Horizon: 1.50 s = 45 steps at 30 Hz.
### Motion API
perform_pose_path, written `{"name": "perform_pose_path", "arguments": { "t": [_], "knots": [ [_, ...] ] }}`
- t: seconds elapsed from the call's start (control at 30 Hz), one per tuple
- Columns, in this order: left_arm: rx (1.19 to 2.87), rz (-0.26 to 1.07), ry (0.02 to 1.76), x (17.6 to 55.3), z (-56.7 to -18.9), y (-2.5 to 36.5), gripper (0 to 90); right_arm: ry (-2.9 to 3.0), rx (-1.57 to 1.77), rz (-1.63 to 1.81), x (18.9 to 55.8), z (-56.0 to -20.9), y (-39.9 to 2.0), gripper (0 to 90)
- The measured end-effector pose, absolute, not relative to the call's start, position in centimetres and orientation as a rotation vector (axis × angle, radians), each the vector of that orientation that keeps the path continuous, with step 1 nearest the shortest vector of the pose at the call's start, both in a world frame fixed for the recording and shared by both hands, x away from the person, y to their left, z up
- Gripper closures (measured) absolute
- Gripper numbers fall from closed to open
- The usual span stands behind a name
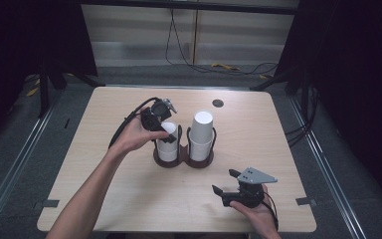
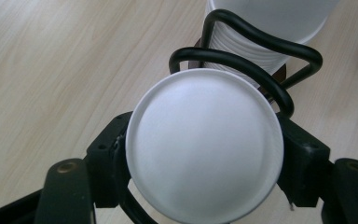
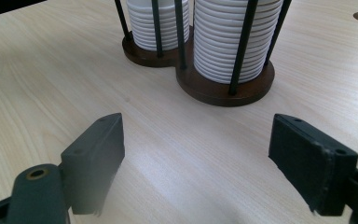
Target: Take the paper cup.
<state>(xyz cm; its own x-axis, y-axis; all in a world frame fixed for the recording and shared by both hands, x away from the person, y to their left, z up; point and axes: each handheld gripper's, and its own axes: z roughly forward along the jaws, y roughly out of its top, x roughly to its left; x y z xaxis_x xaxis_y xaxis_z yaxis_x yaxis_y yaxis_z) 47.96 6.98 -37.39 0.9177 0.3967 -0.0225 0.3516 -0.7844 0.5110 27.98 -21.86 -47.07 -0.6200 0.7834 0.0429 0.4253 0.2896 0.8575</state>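
A dark wooden two-slot holder (image 1: 185,160) with black wire uprights stands mid-table and carries two stacks of upturned white cups. My left gripper (image 1: 166,131) reaches down from the left onto the left stack (image 1: 167,148), shut on the top cup (image 1: 169,128). In the left gripper view that cup's round base (image 2: 204,149) sits between the jaws of the left gripper (image 2: 204,140), both pads pressing its sides. The taller right stack (image 1: 202,129) stands free. My right gripper (image 1: 224,180) rests near the front right edge, open and with nothing in it, facing the holder (image 3: 223,88).
The light wooden table (image 1: 104,149) has a small dark round hole (image 1: 218,103) behind the holder. Cables lie on the floor past the far edge. Bare tabletop spreads to the left and in front of the holder.
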Motion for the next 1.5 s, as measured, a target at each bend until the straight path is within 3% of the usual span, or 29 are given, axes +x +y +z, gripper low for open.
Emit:
{"name": "perform_pose_path", "arguments": {
  "t": [1.5],
  "knots": [
    [2.496, 0.100, 0.532, 48.0, -35.0, 8.2, 34.7, 2.176, 1.090, 1.279, 28.1, -47.1, -21.8, 18.2]
  ]
}}
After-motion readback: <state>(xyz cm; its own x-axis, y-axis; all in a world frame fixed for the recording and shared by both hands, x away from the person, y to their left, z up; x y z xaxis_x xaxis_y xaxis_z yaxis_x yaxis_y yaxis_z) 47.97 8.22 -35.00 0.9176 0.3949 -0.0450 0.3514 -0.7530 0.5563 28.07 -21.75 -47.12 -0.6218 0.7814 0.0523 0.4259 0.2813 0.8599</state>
